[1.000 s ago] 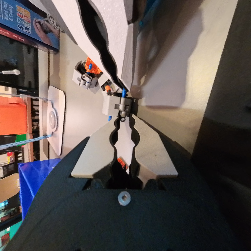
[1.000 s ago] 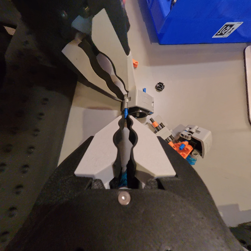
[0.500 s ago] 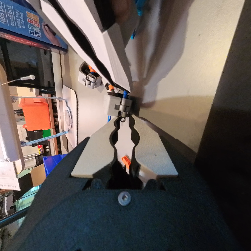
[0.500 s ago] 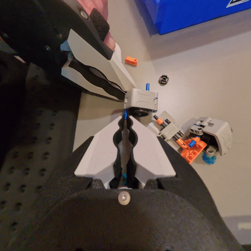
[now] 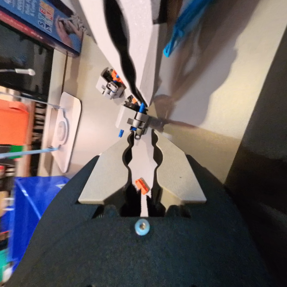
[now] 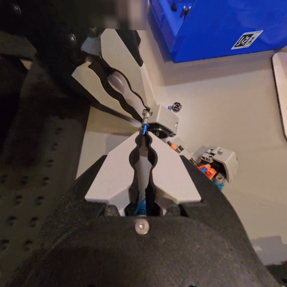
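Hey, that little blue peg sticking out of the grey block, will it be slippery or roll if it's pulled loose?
The small blue plastic peg looks smooth and thin, so probably slippery. It seems round, so likely rolls on the cream tabletop.

Hobby workbench: pale tabletop (image 6: 217,96), blue parts bin (image 6: 217,28), loose building-brick pieces (image 6: 217,161).

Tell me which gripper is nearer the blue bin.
Left. The left gripper reaches in from the blue bin's side, holding the grey block; the right gripper pinches the block's blue pin from the opposite side, farther off.
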Demonstrator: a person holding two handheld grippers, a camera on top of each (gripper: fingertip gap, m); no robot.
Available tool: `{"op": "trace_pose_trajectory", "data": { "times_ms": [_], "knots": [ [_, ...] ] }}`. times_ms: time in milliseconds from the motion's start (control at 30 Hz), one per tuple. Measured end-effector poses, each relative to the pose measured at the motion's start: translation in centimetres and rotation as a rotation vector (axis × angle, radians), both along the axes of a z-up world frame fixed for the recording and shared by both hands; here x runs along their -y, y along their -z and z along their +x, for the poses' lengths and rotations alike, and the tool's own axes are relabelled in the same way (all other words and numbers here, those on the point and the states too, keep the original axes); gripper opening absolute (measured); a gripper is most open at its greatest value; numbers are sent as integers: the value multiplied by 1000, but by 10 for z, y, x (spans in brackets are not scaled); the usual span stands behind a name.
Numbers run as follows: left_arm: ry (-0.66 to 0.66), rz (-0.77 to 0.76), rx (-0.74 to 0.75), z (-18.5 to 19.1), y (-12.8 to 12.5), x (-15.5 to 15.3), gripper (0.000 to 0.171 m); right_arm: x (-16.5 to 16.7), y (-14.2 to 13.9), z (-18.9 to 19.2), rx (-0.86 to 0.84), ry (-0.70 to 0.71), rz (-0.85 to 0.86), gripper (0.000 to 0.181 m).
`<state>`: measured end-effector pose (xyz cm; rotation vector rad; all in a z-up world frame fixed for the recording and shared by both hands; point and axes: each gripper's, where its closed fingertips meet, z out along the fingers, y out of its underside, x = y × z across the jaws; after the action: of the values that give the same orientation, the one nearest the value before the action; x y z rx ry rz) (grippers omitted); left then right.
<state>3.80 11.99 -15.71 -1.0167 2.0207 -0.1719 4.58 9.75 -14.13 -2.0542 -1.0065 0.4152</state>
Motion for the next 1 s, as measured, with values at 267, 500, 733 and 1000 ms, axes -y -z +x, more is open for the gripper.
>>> {"op": "trace_pose_trajectory", "data": {
  "times_ms": [267,500,733,1000],
  "knots": [
    [12,-126,105,3,-13,2,72,9,1,-6,-92,-69,-53,1],
    [122,-278,29,7,1,19,40,16,4,-8,-128,-124,-103,1],
    [97,-228,20,11,4,20,37,14,4,-10,-68,-98,-71,0],
    [38,-283,34,12,0,15,38,9,0,-8,1,-77,-21,0]
  ]
}}
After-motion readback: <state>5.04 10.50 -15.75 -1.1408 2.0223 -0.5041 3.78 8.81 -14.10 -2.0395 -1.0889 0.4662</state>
